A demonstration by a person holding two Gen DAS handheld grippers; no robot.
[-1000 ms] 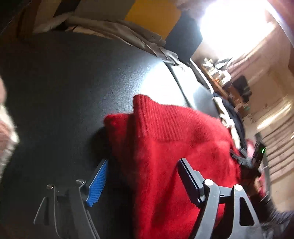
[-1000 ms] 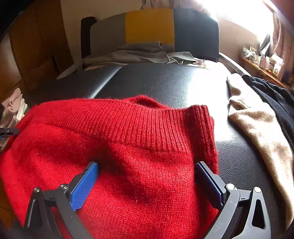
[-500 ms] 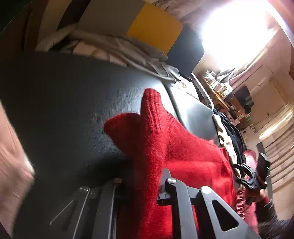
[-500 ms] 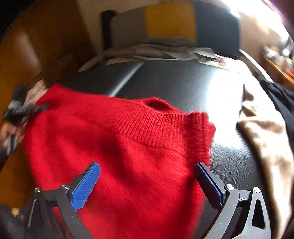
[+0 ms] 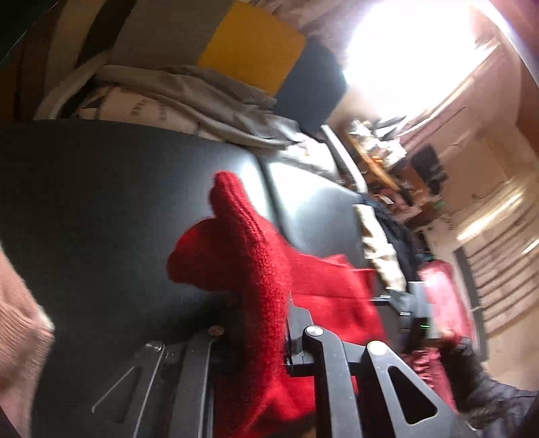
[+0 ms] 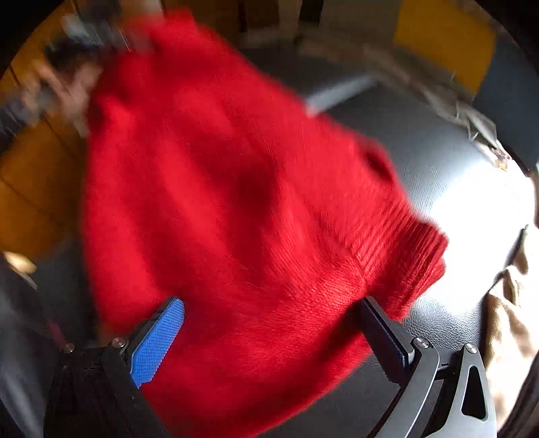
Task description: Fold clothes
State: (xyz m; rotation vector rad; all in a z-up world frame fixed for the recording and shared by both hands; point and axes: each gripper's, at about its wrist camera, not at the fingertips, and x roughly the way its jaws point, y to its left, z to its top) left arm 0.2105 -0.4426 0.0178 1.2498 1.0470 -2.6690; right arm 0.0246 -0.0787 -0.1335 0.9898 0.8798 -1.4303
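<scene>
A red knitted sweater (image 5: 256,256) lies on the black leather surface (image 5: 101,209). My left gripper (image 5: 259,320) is shut on a bunched fold of its edge, which stands up from the jaws, lifted off the surface. In the right wrist view the sweater (image 6: 229,188) is blurred and stretches up to the far left, where the left gripper (image 6: 84,30) shows as a smear. My right gripper (image 6: 269,337) is open, its blue pads (image 6: 158,340) wide apart over the sweater's ribbed hem. The right gripper (image 5: 417,313) also shows blurred in the left wrist view.
A beige garment (image 6: 512,320) and a black one (image 5: 394,229) lie to the right on the surface. Grey clothes (image 5: 188,91) are piled at the back under a grey, yellow and black backrest (image 5: 252,57). A pink sleeve (image 5: 17,337) is at the left edge.
The left gripper went from open to shut on the sweater's edge and rose with it. The right gripper rolled to the side, still open over the sweater.
</scene>
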